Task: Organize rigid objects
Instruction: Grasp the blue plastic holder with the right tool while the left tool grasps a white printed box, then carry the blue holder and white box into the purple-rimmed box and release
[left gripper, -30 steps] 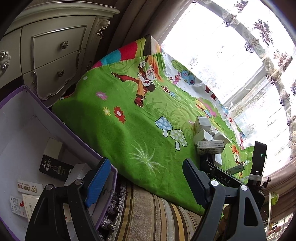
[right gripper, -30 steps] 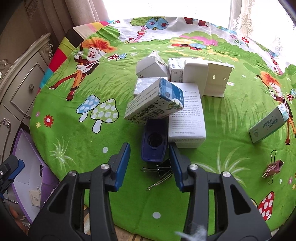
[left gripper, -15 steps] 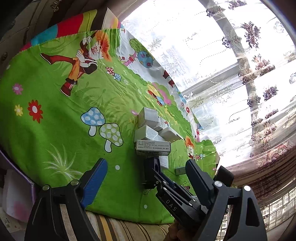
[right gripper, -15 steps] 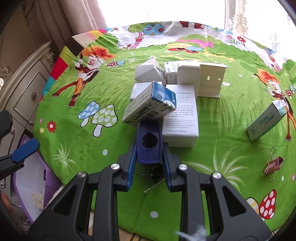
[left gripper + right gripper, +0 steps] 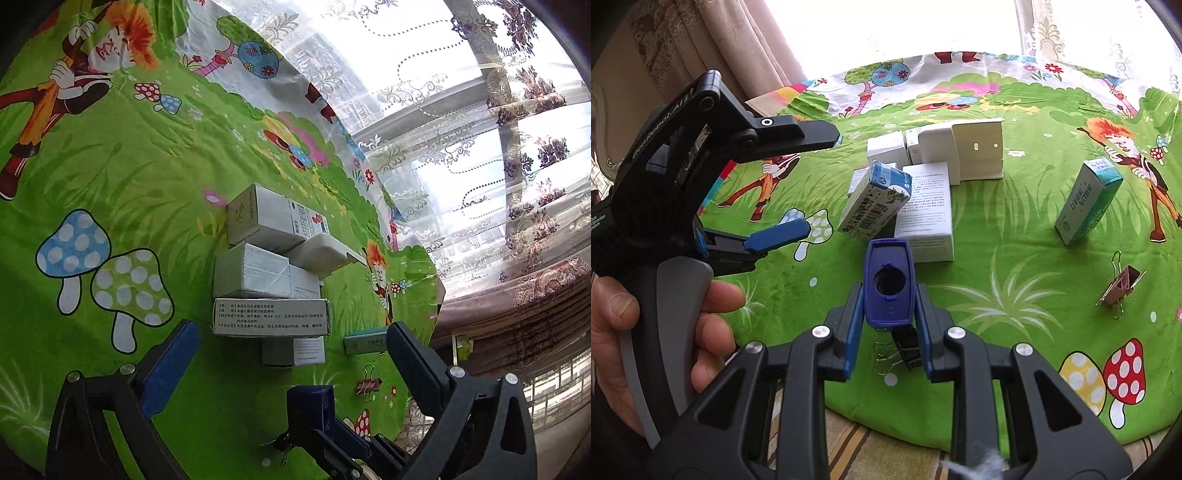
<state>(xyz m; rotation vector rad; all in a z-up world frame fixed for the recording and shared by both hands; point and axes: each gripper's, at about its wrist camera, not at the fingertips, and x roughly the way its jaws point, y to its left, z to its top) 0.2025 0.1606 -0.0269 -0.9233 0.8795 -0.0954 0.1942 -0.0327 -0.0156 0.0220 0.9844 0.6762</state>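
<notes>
My right gripper (image 5: pixel 888 295) is shut on a dark blue plastic case (image 5: pixel 888 258) with a round hole, held just above the green cartoon tablecloth (image 5: pixel 1015 258). Behind it lies a pile of white boxes (image 5: pixel 927 206) with a tilted blue-topped box (image 5: pixel 875 203) leaning on them. My left gripper (image 5: pixel 290 332) hovers before the pile, jaws opening wide, nothing pressed between its pads; a long printed box (image 5: pixel 269 317) lies just ahead. The blue case (image 5: pixel 310 402) also shows low in the left wrist view. The left gripper (image 5: pixel 823 184) stands to the left in the right wrist view.
A teal-and-white box (image 5: pixel 1086 203) stands at the right, and a pink binder clip (image 5: pixel 1119 288) lies near it. A black binder clip (image 5: pixel 905 350) lies under my right fingers. A white bracket (image 5: pixel 979 151) stands behind the pile. A hand (image 5: pixel 713 295) holds the left gripper. Lace curtains (image 5: pixel 480 147) hang beyond the table.
The left gripper swung from the purple storage box over to the pile on the table and its jaws widened. The right gripper closed on the blue case and lifted it slightly.
</notes>
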